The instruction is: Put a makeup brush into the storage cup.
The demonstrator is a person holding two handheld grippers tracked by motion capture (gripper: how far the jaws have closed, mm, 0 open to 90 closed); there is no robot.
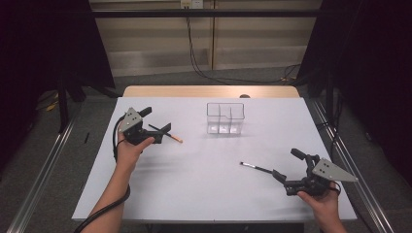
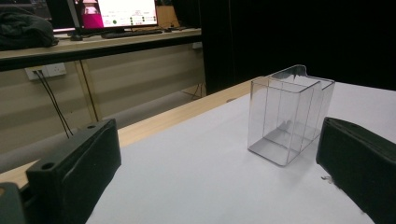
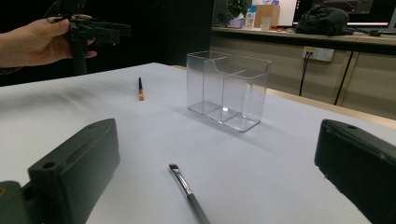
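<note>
Lying nearest the person, a brush [image 1: 256, 168] rests flat on the table [image 1: 204, 194], in front of the organizer [image 1: 225, 118], just ahead of the right gripper [image 1: 279, 177], whose jaws are spread and empty. Farther off, left of the organizer, the left gripper [image 1: 163, 130] hangs released over a second brush [image 1: 170, 136].

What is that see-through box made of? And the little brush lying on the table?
The see-through box looks like clear hard plastic, maybe acrylic: you see the table through its glossy walls and thin dividers. The little brush seems to have a shiny metal collar and a dark handle, perhaps plastic or painted wood; its dark tip looks like soft bristles.
</note>
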